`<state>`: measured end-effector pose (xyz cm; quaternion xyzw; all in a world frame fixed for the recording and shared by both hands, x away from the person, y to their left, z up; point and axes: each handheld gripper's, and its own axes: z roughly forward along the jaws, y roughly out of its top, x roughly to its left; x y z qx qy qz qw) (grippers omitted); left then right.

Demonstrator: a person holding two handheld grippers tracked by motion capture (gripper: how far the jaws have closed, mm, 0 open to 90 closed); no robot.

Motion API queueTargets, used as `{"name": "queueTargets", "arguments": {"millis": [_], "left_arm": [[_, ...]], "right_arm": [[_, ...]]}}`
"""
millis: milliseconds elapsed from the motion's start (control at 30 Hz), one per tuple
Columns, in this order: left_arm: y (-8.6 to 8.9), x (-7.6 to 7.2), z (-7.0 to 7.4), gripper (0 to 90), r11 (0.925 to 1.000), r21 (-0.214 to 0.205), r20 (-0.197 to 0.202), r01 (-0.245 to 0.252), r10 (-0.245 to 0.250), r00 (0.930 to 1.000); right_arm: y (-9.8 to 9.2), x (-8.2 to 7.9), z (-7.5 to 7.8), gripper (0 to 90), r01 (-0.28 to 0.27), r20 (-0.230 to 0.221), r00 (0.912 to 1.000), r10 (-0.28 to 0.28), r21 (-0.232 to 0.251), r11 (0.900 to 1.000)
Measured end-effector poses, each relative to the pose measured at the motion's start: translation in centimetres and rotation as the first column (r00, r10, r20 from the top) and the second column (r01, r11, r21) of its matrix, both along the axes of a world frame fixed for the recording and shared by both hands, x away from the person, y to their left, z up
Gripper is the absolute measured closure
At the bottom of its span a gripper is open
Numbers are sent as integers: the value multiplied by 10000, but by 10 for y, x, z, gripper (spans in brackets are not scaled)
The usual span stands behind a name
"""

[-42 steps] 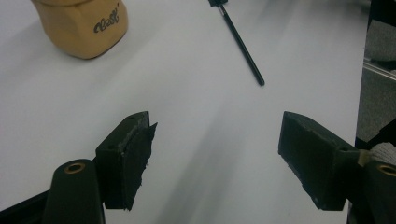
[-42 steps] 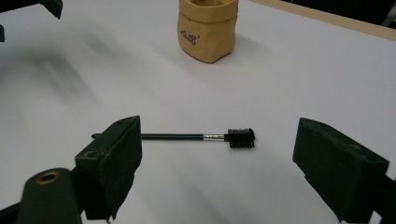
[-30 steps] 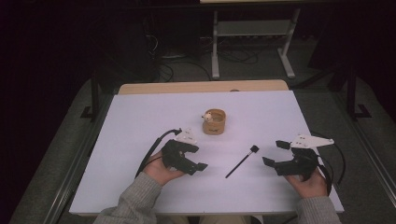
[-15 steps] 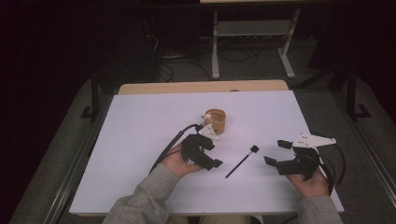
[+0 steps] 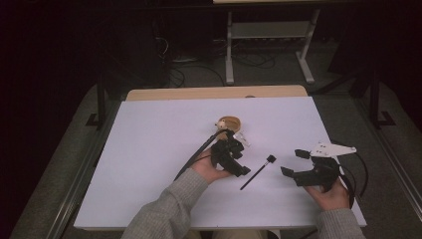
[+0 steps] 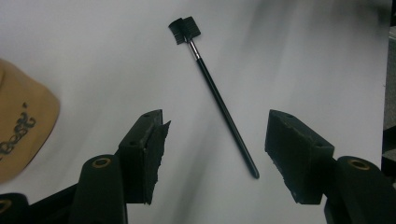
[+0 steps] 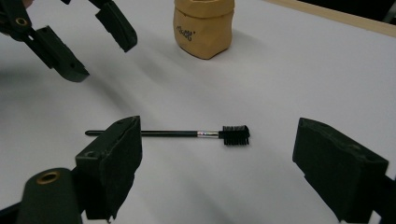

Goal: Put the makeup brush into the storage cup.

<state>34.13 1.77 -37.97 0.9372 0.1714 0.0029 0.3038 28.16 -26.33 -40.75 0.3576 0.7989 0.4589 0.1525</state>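
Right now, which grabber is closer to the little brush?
The left gripper. It sits right beside the brush, open, with the handle lying between its jaws in its own view. The right gripper is open too but sits farther off, near the table's edge.

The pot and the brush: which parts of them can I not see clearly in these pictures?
- Pot: its top is cut off by the upper edge of the right gripper view; its printed word is too small to read.
- Pot, high view: the left gripper partly hides it.
- Brush: part of its handle sits behind a jaw in the right gripper view.
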Motion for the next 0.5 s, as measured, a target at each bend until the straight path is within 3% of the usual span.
{"name": "queueTargets", "arguments": {"millis": [267,500], "left_arm": [[-20,7,-8,410,9995,308,-236,-3,11,9997],[-27,12,-16,473,9983,580,-280,46,-30,9996]], "right_arm": [[1,1,-1,147,-4,-20,10000,3,-29,10000],[1,1,-1,148,-59,-10,10000,59,-145,9999]]}}
